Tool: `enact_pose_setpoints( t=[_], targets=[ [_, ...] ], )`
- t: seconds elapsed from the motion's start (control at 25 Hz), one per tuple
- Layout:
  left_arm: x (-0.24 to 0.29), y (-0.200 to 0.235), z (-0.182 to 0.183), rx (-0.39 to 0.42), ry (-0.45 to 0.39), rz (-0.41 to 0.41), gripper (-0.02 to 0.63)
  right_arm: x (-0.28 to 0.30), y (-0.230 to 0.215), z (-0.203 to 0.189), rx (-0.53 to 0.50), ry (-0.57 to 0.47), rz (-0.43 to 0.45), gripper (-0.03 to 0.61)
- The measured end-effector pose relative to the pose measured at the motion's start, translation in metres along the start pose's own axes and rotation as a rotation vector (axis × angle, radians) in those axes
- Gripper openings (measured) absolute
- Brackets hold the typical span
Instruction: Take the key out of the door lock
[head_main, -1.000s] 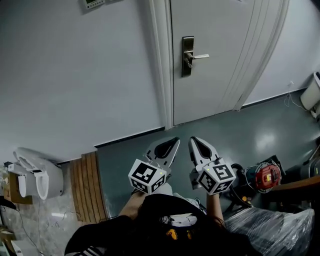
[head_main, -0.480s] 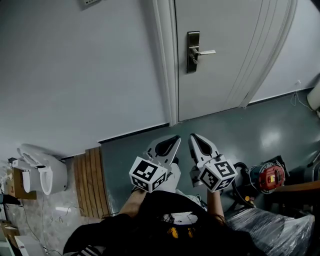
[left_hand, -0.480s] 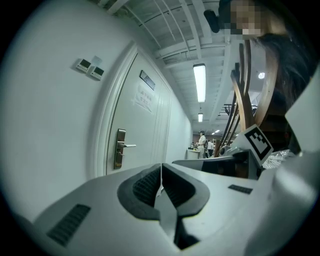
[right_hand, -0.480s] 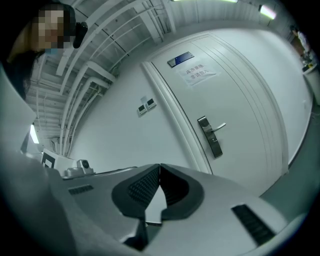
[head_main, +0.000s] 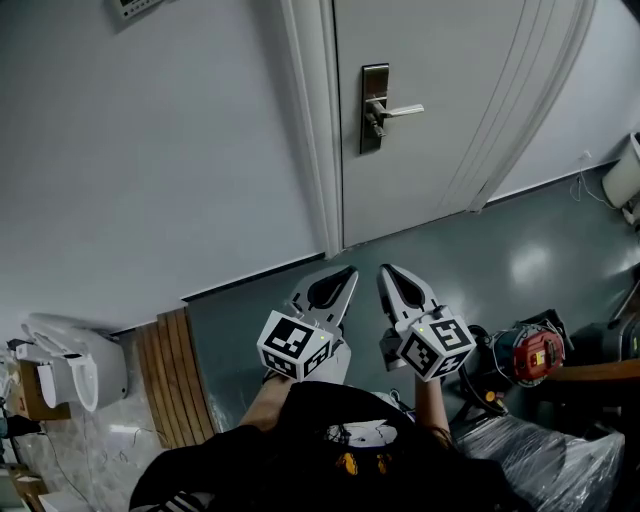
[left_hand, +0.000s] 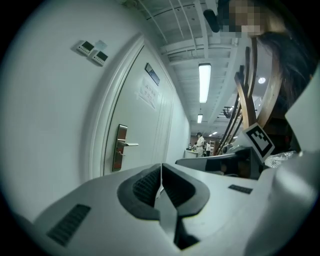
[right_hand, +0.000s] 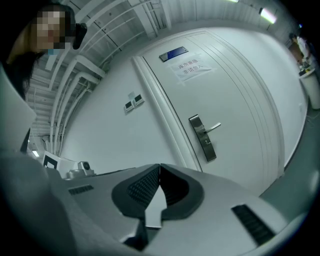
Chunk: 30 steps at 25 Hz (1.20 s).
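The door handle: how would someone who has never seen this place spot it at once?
Look at the big white door in the pale wall. Near its left edge is a tall, narrow metal plate, and the door handle is the slim silver lever pointing right from it. Nothing else on the door is shiny metal.

Far door lock (head_main: 375, 108), all views

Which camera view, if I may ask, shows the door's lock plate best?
The head view: the lock plate is upright, nearly face-on. The left gripper view shows it obliquely; the right gripper view, tilted.
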<state>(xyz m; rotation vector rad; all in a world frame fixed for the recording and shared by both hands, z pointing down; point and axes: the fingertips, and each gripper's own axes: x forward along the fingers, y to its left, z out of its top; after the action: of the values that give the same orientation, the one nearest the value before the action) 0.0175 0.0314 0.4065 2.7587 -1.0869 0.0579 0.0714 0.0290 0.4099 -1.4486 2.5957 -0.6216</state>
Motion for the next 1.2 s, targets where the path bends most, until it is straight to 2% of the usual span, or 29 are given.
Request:
enact_pose_setpoints(
  t=[0.36, 0.64, 0.96, 1.2],
  targets=[
    [0.058, 0.083, 0.025, 0.019, -0.008, -0.047, 0.012, 0.086, -0.032, 0.042, -0.014, -0.041, -0.045, 0.006],
    [0.093, 0.131, 0.024, 0.000, 0.006, -0.082, 0.013, 0.141, -0.052, 0.048, -0.006, -0.017, -0.071, 0.006],
    [0.120, 0.164, 0.024, -0.001, 0.018, -0.122, 0.013, 0.173, -0.075, 0.055, -0.004, -0.025, -0.136, 0.005],
    [0.130, 0.169, 0.018, -0.020, 0.026, -0.145, 0.013, 0.180, -0.088, 0.048, 0.011, 0.000, -0.172, 0.006]
  ],
)
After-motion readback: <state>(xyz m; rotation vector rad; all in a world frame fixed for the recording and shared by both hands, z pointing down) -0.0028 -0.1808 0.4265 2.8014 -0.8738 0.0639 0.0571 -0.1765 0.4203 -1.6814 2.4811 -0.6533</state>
